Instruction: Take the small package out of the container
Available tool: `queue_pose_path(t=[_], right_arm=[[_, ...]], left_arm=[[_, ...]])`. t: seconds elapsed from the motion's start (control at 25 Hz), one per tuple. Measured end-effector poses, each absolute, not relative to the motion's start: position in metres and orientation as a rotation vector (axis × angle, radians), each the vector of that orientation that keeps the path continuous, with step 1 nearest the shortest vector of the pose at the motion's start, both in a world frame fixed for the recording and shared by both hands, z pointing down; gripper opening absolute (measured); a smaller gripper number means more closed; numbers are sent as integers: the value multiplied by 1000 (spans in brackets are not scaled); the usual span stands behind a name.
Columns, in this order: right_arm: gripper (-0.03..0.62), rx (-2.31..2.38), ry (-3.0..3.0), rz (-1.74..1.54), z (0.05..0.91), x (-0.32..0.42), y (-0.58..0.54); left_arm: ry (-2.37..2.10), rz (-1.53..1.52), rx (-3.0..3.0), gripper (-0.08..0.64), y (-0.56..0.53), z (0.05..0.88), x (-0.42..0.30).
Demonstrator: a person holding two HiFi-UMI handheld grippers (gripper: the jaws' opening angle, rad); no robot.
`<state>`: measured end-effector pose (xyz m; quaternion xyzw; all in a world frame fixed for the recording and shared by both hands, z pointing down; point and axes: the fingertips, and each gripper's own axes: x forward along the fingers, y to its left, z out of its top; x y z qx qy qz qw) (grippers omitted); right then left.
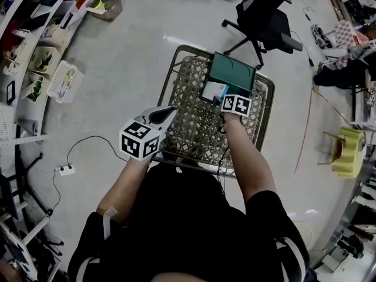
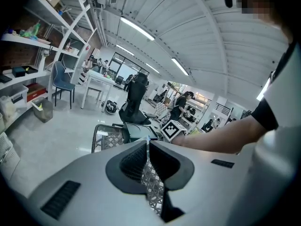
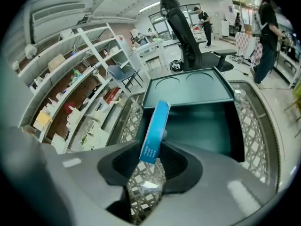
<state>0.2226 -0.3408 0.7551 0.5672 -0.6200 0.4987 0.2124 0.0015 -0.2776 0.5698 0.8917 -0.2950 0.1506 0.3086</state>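
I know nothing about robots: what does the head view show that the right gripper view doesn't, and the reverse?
Only the head view shows the person's arms, the left tongs and a white power strip on the floor. Only the right gripper view shows the right tongs closed on the small blue-and-white cardboard package, seen edge-on. Both show that package, the dark green plastic container with its lid open, the metal lattice cart and a black office chair.

Right gripper [image 3: 153, 149] reaches forward, jaws gripping; left gripper [image 2: 147, 147] held back, jaws together
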Motion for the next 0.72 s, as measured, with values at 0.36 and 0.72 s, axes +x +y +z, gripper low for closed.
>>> queue_pose_path(t=[0.36,0.72], right_arm=[[104,1710,-1858,1351,705,224,-343],[104,1890,-2083,1117,591,281,-323]], left_arm=[[-742,411,2412,23,-280,563,-7],[-721,377,2545,23,-287,516,30]])
